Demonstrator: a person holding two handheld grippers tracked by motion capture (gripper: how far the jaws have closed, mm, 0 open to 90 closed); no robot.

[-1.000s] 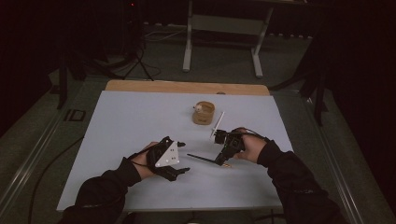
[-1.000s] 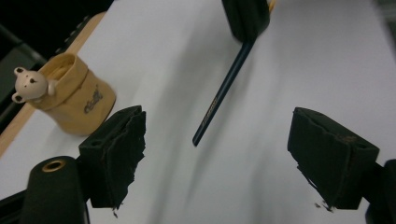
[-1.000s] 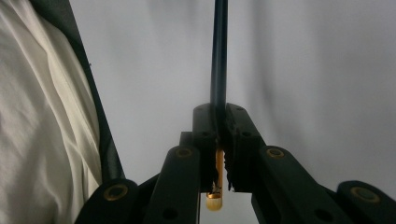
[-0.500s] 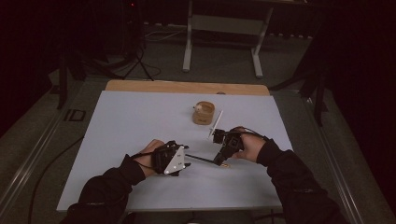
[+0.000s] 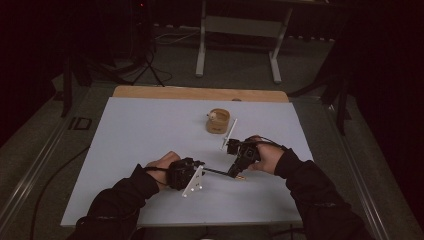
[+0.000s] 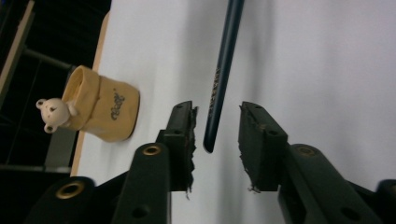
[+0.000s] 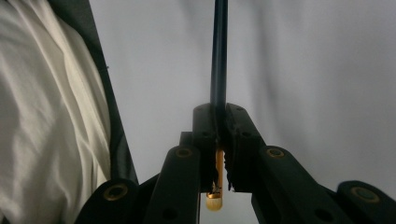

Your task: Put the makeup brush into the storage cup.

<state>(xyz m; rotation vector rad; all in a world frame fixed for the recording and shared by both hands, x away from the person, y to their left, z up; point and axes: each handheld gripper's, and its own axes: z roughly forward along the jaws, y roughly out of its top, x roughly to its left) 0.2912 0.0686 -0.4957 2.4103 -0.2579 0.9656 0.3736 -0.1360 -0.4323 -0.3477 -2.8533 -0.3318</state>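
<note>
A: While the right gripper point(image 7: 219, 140) is clamping the dark pencil point(image 6: 223, 74) near its eraser end, just above the table point(image 5: 150, 135), what is the left gripper point(image 6: 215, 135) doing?

B: Its jaws have just been closing around the pencil's free tip, pads not pressing yet. It's looking light, stiff and slick, so grip mid-shaft.

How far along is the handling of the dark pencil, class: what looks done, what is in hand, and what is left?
Done: the right gripper is shut on the pencil near its gold end. In hand: the left gripper brackets the pencil's other tip, and its jaws have just been closing, pads not yet touching. Left: closing fully on it; possibly moving it to the bear cup, though that is a guess.
</note>
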